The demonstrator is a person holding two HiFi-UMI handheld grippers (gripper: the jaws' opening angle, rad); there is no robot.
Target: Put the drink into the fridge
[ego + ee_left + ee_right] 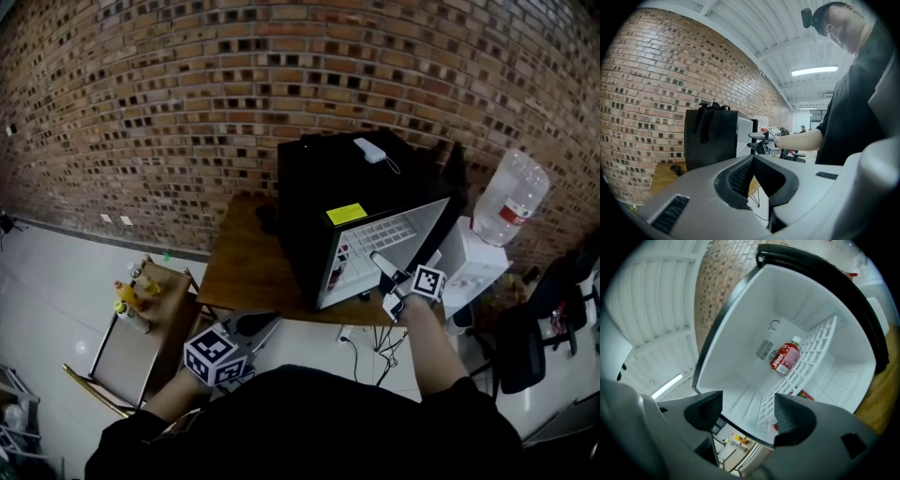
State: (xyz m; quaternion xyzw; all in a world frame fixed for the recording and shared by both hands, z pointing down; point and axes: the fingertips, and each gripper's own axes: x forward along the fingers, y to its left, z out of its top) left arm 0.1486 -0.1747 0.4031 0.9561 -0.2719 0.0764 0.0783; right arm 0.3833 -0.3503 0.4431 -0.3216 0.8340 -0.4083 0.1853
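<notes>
A black mini fridge [319, 187] stands on a wooden table [239, 267], its door [389, 239] swung open to the right. My right gripper [398, 274] is held at the open front. In the right gripper view it [747, 411] is open with nothing between the jaws and looks into the white inside. There a drink bottle with a red label [786, 356] rests on the white wire shelf [811, 364]. Part of another red item [804, 395] shows under the shelf. My left gripper [258, 328] hangs low beside the table, its jaws [753, 161] shut and empty.
A low wooden stand [127, 347] at the left holds several bottles [131, 298]. A water dispenser [469, 267] with a big jug [509, 202] stands right of the fridge, a black office chair [525, 342] beyond it. A brick wall is behind. A small white device [370, 150] lies on the fridge.
</notes>
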